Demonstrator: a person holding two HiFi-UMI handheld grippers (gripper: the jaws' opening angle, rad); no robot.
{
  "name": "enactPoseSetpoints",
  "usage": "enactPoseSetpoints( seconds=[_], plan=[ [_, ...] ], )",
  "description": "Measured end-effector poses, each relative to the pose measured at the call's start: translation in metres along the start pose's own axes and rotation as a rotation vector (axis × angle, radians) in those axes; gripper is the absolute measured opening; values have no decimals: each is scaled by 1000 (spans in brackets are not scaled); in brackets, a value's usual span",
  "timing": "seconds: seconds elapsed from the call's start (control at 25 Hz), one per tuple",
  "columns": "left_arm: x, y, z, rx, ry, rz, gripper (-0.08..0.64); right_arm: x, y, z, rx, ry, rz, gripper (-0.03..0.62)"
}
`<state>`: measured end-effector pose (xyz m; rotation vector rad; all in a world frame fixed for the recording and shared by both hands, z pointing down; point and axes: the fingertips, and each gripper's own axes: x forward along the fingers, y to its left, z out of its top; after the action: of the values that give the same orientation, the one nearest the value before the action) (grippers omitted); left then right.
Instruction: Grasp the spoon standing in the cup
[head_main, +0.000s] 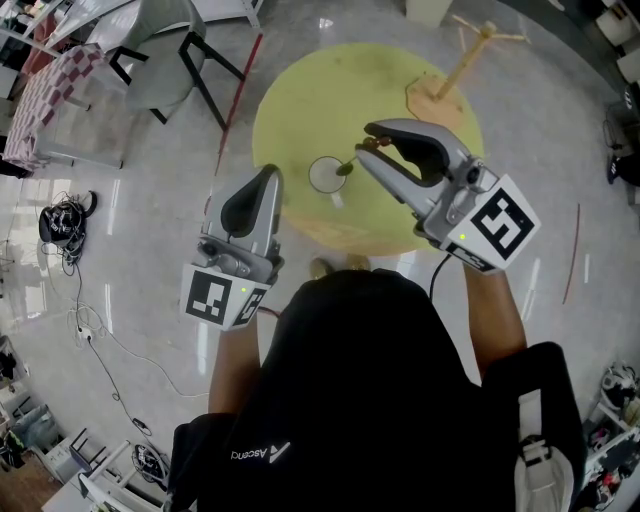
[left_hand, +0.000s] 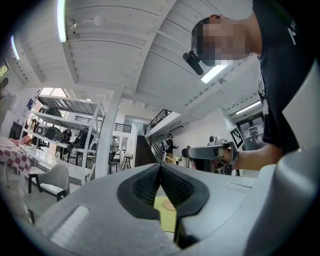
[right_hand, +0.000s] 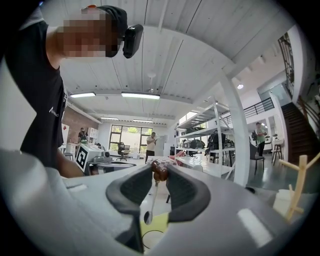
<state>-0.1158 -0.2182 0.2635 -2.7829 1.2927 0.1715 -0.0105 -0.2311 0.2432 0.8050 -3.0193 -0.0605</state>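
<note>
left gripper (left_hand: 160, 166): jaws pressed together, empty, kept back by the body, clear of the reach | right gripper (right_hand: 160, 168): pinching spoon (right_hand: 153, 199) by its brown knob so it hangs upright | spoon's bowl at cup (head_main: 311, 172) rim on yellow table (head_main: 300, 100); seated or lifted, unclear
</note>
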Motion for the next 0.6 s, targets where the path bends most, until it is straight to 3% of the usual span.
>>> enactPoseSetpoints(
  seconds=[0.6],
  plan=[
    [0,-1,-1,1,2,2,11,-1,1,-3,-7,6,-4,55]
  ],
)
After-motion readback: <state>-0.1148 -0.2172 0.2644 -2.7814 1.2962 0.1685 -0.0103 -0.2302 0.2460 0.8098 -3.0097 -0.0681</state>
